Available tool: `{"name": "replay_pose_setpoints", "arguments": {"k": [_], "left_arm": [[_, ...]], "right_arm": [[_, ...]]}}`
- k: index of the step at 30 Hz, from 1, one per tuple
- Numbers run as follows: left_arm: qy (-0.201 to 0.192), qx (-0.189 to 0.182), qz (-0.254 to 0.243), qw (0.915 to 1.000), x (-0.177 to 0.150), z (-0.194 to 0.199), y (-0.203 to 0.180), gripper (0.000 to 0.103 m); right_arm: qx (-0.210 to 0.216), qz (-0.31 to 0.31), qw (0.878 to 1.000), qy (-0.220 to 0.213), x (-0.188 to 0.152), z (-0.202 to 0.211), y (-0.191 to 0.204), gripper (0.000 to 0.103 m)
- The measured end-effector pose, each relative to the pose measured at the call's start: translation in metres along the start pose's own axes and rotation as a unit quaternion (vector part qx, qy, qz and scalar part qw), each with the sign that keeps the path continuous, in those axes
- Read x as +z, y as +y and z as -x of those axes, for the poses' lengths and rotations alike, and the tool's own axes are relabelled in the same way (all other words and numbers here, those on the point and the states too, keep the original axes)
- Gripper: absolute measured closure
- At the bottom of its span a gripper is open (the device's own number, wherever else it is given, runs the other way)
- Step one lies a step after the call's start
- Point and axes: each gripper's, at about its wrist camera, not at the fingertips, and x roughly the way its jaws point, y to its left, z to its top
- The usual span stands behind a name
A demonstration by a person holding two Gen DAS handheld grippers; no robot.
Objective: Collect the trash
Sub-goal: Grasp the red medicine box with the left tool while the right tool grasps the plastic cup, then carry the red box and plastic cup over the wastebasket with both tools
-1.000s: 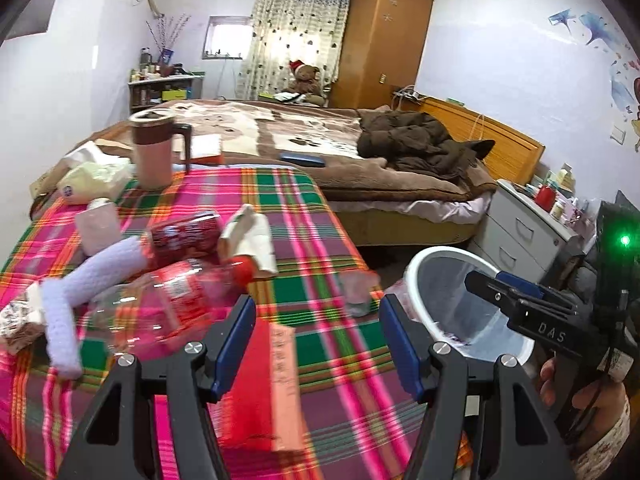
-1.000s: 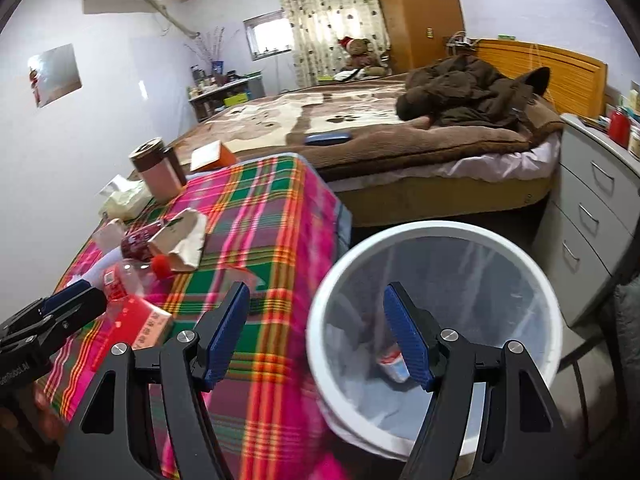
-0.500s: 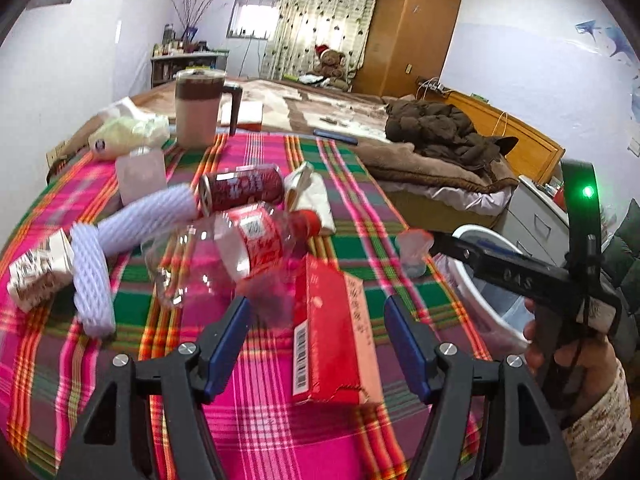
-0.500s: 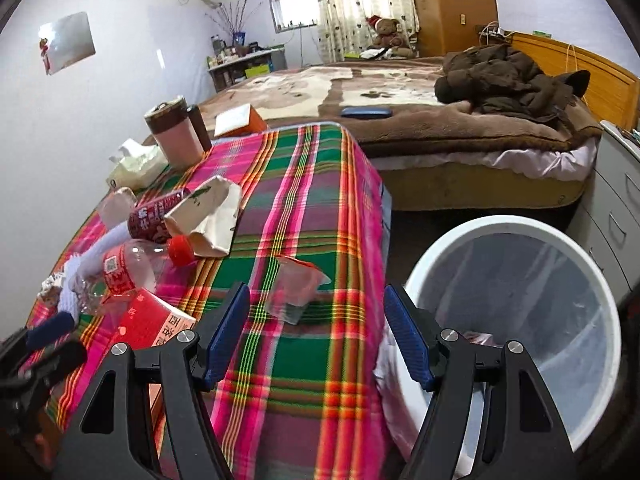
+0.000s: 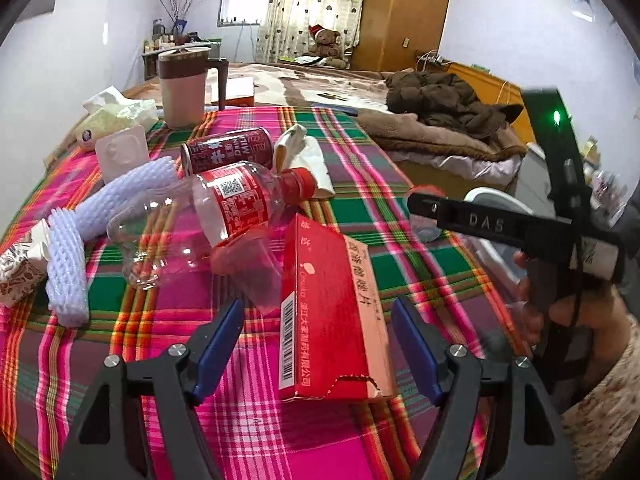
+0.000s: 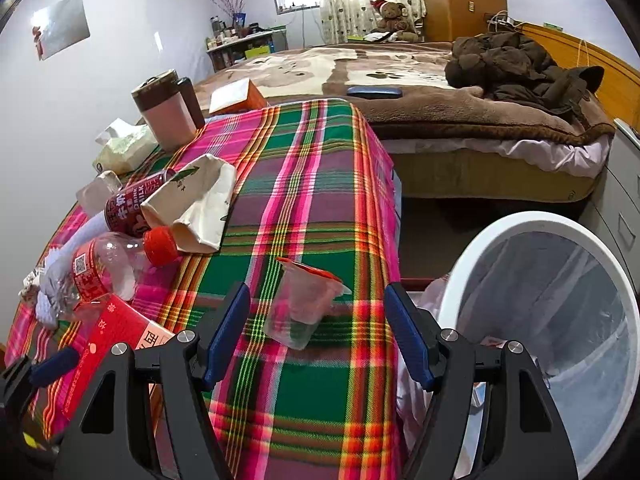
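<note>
My left gripper (image 5: 316,344) is open, its jaws on either side of a red cardboard box (image 5: 332,312) lying on the plaid table. Behind the box lie a clear plastic bottle with a red cap (image 5: 224,204), a red drink can (image 5: 228,150), white foam netting (image 5: 80,240) and a crumpled paper bag (image 5: 304,156). My right gripper (image 6: 316,332) is open and empty, with a clear plastic cup with a torn orange lid (image 6: 304,300) lying between its jaws. The white trash bin (image 6: 548,320) with a liner stands beside the table at the right.
A pink mug (image 5: 184,88), tissue pack (image 5: 120,118) and a small white box (image 5: 120,152) stand at the table's far left. A patterned carton (image 5: 20,272) lies at the left edge. A bed (image 6: 400,80) with a brown coat lies beyond; a drawer unit (image 6: 624,208) is right.
My left gripper has moved forward over the table onto the red box. My right gripper has swung left from the bin to the plastic cup on the table.
</note>
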Motion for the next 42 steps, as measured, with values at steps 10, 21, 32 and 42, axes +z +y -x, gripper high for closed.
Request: {"name": "replay_pose_setpoints", "arguments": {"k": [10, 21, 32, 42], "left_arm": [[0.017, 0.042, -0.034, 0.9984, -0.005, -0.014, -0.014, 0.025], [0.002, 0.052, -0.046, 0.9976, -0.001, -0.011, -0.012, 0.039], [-0.017, 0.028, -0.028, 0.9991, 0.004, 0.0, -0.006, 0.039], [-0.032, 0.009, -0.005, 0.9994, 0.007, 0.015, 0.002, 0.039]], "right_arm": [[0.002, 0.024, 1.0, 0.01, 0.004, -0.008, 0.007, 0.032], [0.01, 0.023, 1.0, 0.016, 0.003, -0.013, 0.01, 0.056], [0.023, 0.034, 0.999, 0.005, 0.002, -0.006, 0.015, 0.057], [0.034, 0.026, 0.999, -0.003, -0.001, 0.003, 0.014, 0.057]]}}
